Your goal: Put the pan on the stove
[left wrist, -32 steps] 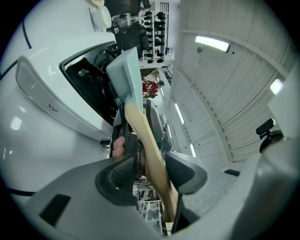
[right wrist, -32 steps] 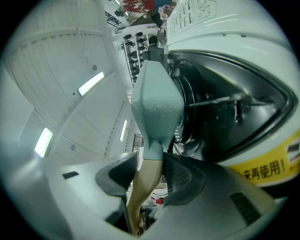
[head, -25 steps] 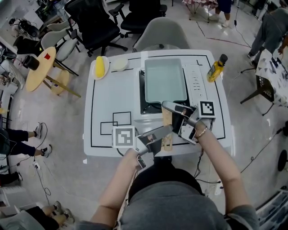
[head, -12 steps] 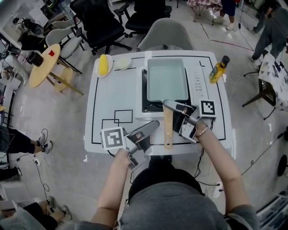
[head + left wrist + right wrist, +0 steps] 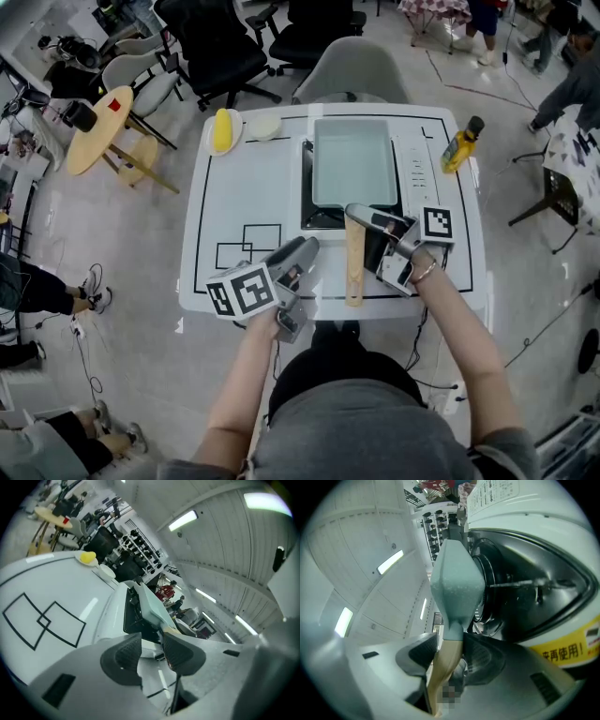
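Head view: the pale-green rectangular pan (image 5: pixel 352 164) lies on the black stove (image 5: pixel 307 214), just ahead of the right claw (image 5: pixel 364 228), which clamps its wooden handle (image 5: pixel 354 272).

Left gripper view: the left claw (image 5: pixel 151 653) has just been narrowing but is still apart, with nothing between.

Right gripper view: the placing looks done. Next comes a clean release.

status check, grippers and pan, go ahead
Left gripper empty, jaws just closing partway. Right gripper clamped on pan handle. Pan over stove, nothing blocking.

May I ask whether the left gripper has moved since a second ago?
Yes: the left gripper drew leftward from the pan handle toward the drawn squares; its empty jaws have just been closing.
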Demonstrator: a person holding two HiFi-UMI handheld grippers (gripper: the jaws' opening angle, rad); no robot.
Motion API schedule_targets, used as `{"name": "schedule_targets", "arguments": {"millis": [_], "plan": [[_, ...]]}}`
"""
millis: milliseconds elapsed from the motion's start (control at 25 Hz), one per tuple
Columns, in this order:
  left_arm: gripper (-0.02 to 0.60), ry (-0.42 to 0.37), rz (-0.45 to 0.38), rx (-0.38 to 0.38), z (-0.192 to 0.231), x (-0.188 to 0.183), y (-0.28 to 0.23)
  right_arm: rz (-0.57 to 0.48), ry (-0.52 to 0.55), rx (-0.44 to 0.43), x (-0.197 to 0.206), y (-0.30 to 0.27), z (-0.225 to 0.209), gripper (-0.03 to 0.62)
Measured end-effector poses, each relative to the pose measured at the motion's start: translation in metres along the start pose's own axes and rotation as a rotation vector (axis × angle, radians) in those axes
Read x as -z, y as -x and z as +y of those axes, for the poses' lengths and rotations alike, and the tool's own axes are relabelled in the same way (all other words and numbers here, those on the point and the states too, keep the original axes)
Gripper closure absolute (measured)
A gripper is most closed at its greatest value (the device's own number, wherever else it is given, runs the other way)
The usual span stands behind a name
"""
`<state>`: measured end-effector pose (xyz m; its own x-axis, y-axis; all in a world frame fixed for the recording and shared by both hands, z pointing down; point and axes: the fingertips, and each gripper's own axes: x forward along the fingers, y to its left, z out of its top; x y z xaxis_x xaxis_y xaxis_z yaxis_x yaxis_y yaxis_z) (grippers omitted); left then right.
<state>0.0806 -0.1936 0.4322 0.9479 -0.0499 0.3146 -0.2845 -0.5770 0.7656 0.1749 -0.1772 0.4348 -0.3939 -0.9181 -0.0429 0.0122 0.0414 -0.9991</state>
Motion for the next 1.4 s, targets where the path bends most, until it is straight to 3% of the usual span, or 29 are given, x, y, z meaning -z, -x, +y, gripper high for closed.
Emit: {"name": "schedule_targets", "arguments": {"millis": [280,600,920,1400], "plan": [[0.526,-0.263,-0.057,-0.212,0.019,-0.016,0.009,-0.006,-0.001,-0.002,0.001,0.000,0.002,0.418],[0.571,-0.397,-0.086,-0.303,0.026,-0.025,0.010,-0.006,-0.002,-0.006,0.000,0.001,0.003,0.418],[0.575,-0.404,-0.091,-0.282,0.023,-0.028,0.010,0.000,-0.006,-0.016,0.000,0.001,0.003,0.425],[0.575,-0.388,-0.080,-0.258,0.022,-0.031,0.009,0.002,-0.065,-0.066,0.000,0.005,0.009,0.370]]}}
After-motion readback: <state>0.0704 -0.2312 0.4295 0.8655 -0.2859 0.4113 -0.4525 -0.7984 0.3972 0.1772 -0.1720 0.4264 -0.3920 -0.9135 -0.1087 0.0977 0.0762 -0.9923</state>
